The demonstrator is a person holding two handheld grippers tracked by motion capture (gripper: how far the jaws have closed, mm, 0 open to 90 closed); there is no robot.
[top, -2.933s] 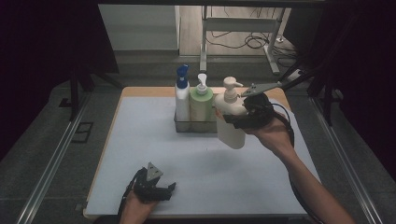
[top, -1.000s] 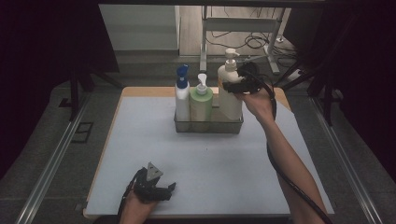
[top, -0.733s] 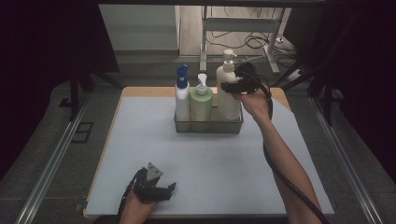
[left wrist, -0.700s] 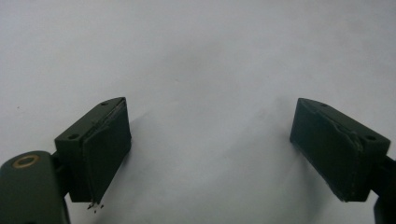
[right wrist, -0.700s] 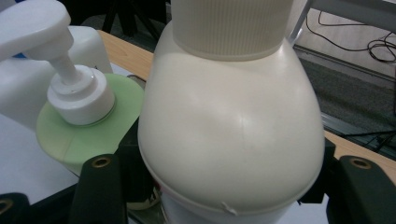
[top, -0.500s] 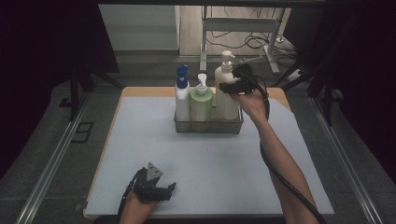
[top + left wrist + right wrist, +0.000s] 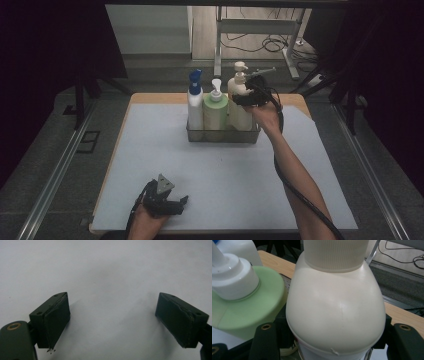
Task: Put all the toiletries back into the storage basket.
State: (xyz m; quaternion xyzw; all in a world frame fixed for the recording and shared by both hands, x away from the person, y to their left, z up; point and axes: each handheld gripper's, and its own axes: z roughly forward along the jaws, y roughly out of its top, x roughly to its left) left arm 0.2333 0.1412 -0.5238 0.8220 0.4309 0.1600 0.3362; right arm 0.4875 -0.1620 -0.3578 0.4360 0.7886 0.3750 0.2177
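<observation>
A wire basket [image 7: 223,136] stands at the far middle of the white mat [image 7: 225,170] and holds three pump bottles in a row: a white bottle with a blue top [image 7: 194,100] at its left end, a green bottle [image 7: 215,107] in the middle and a cream bottle [image 7: 239,97] at its right end, upright and just beside the green one. The person's right forearm stretches forward across the mat to the basket. The right gripper [image 7: 250,98] pinches the cream bottle's shoulder, one jaw on each side. The left gripper [image 7: 167,204] rests low at the mat's near edge, its jaws spread wide over bare mat, holding nothing
</observation>
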